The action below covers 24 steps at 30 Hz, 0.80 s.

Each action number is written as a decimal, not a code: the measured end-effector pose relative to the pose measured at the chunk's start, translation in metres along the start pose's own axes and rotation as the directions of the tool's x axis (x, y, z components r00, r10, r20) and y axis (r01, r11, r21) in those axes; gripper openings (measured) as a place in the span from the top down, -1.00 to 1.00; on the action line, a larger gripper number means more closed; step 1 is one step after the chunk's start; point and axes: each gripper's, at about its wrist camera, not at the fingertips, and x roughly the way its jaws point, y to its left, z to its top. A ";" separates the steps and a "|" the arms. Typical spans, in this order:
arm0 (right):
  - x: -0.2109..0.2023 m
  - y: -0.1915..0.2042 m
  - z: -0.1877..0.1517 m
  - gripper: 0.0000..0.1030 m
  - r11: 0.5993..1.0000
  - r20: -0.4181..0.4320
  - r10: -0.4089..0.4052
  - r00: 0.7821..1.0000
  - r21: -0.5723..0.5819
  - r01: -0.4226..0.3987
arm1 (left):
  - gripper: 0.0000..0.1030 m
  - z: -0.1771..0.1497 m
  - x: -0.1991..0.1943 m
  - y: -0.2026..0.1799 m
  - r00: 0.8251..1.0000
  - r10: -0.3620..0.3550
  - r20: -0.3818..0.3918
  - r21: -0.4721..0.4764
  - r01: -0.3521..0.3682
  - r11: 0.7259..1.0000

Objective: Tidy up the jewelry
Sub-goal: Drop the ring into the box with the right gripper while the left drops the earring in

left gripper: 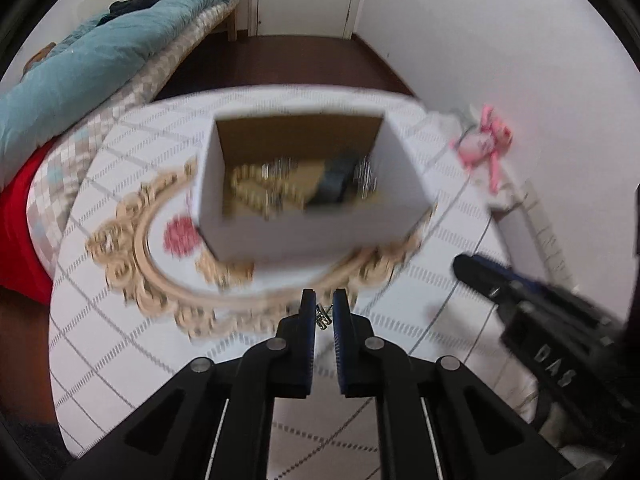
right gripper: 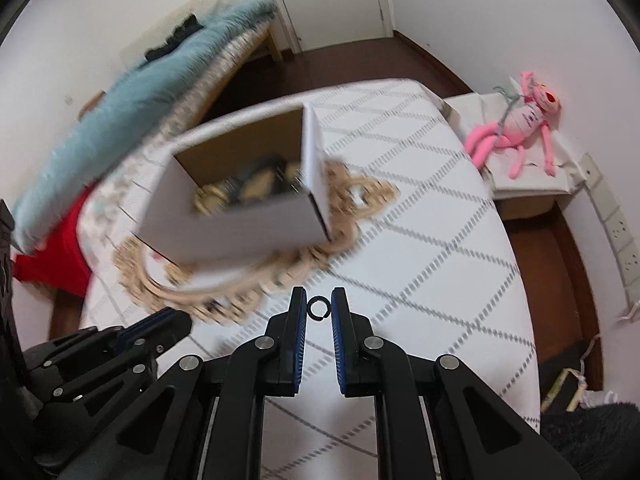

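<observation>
A white cardboard box (left gripper: pixel 312 184) (right gripper: pixel 240 196) stands open on an ornate oval mirror (left gripper: pixel 168 248) (right gripper: pixel 160 276); blurred jewelry (left gripper: pixel 264 188) lies inside it. My left gripper (left gripper: pixel 323 312) is shut on a small silver charm piece (left gripper: pixel 323 317), held above the mirror's near rim, in front of the box. My right gripper (right gripper: pixel 319 307) is shut on a small black ring (right gripper: pixel 319 307), held over the table right of the mirror. Each gripper shows in the other's view, the right one (left gripper: pixel 520 300) and the left one (right gripper: pixel 132 340).
The table (right gripper: pixel 440 240) has a white cloth with grey dashed diamonds. A pink plush toy (right gripper: pixel 516 128) lies on a white stand (right gripper: pixel 528 184) by the wall at right. A bed with a teal blanket (left gripper: pixel 80 68) is at left. A red cloth (left gripper: pixel 20 240) hangs beside the table.
</observation>
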 end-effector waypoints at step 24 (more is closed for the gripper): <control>0.051 0.009 0.108 -0.09 0.998 -0.141 -0.034 0.989 -0.055 0.027 | -0.85 0.102 0.033 0.064 0.982 0.175 -0.078 -0.087 -0.181 0.980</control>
